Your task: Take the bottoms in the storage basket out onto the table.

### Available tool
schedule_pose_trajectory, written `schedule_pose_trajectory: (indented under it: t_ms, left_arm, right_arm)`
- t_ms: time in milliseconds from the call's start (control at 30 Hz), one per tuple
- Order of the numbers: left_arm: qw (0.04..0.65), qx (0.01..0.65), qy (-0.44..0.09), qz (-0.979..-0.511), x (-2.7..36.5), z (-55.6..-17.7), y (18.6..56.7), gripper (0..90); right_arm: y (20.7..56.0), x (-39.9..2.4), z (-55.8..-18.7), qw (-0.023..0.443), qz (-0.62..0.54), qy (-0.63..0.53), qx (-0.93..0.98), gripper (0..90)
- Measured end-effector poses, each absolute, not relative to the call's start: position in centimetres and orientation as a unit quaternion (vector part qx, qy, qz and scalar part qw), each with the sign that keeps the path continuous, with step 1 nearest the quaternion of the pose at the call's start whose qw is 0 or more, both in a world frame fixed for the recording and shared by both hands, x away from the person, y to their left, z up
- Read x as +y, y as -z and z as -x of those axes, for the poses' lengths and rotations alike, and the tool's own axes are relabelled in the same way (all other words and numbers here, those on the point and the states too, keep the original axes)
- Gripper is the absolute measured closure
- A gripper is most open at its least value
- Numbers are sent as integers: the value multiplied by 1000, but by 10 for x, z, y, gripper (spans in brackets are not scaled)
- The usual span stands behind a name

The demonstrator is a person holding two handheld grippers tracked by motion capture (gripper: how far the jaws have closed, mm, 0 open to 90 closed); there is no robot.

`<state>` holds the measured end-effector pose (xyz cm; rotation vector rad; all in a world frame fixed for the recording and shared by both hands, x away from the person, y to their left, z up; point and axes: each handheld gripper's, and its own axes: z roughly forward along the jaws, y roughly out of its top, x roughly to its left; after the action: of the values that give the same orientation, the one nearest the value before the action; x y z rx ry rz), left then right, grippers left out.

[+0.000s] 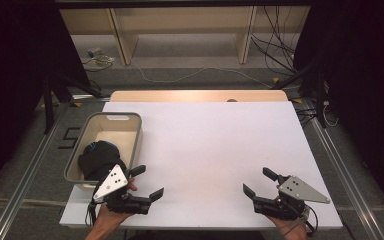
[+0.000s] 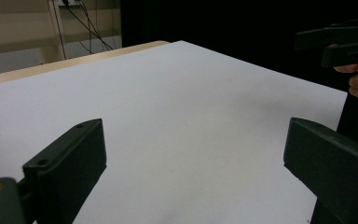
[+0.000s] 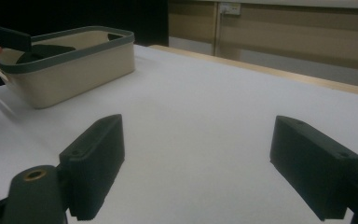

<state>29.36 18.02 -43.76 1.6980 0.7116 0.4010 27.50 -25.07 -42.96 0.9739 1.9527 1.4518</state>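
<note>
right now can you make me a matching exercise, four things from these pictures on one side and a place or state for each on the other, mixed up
Things:
1. left claw
2. right claw
3. basket
4. dark bundle

Places or states:
A. lies inside the basket
B. open over the near right of the white table
C. stands on the table's left side, beige with a grey rim
D. open beside the basket's near end

Pairs: 1-D, 2-B, 3-C, 4-A
</note>
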Motion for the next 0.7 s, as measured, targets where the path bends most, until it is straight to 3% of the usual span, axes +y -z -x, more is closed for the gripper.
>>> schedule_pose_trajectory:
  t_ms: [700]
  left_arm:
    - [591, 324, -172, -718, 178, -302, 436, 54]
  right_arm:
    - [431, -250, -277, 257, -364, -533, 719, 186]
